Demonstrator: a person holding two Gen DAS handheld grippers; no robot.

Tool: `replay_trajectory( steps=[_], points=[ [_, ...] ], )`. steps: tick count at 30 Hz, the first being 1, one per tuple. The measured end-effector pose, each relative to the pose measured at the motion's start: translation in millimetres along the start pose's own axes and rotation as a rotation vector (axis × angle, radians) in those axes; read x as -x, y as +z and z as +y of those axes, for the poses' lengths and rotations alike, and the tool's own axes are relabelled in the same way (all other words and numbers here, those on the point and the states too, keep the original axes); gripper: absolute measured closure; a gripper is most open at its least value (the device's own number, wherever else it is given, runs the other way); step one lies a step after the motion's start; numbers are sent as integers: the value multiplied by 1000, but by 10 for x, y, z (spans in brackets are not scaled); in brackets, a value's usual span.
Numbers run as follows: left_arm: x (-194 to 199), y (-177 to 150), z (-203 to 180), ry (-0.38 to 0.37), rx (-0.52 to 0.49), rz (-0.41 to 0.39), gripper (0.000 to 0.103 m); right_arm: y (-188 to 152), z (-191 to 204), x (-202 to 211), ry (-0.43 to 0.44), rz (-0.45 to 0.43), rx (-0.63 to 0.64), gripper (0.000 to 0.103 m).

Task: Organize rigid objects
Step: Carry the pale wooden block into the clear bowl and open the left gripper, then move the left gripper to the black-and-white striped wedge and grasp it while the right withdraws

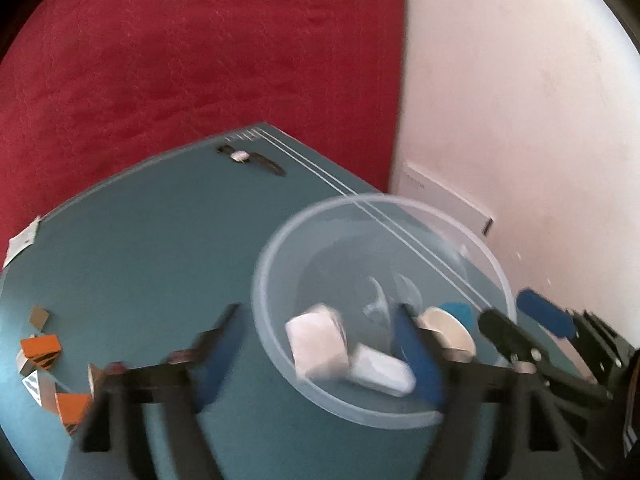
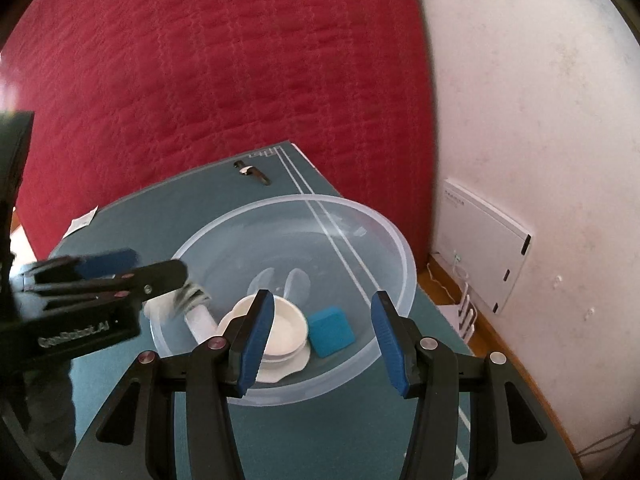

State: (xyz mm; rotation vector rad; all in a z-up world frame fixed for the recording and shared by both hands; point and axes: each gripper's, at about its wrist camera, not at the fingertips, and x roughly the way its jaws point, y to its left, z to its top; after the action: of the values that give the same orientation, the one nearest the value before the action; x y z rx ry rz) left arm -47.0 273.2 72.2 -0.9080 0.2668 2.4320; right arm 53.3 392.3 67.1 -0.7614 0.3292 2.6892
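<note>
Clear bowl [image 2: 384, 240] with white boxes [image 1: 318, 342], white lid [image 2: 286, 328], blue block [image 2: 331, 331]; both grippers' fingers apart, empty.

Pale lettering, apparently "GenRobot.AI", on the black body of the left gripper [image 2: 132, 264] at the left edge of the right wrist view; first letters blurred. White print at the far end of the teal mat [image 2: 224, 200], beside its white stripes, too distorted to read. Small dark lines on the white wall panel [image 2: 486, 240], illegible.
</note>
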Motion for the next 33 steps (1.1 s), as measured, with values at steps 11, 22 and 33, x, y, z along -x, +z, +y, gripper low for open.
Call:
replay_trajectory(
  steps=[11, 22, 33],
  points=[
    [66, -93, 219, 87, 39, -8, 17, -66, 152, 31, 2, -14, 54, 51],
    [151, -266, 388, 171, 55, -12, 10, -126, 255, 38, -13, -26, 94, 51],
    [329, -456, 826, 246, 135, -3, 8, -169, 383, 111, -26, -48, 132, 51]
  ],
)
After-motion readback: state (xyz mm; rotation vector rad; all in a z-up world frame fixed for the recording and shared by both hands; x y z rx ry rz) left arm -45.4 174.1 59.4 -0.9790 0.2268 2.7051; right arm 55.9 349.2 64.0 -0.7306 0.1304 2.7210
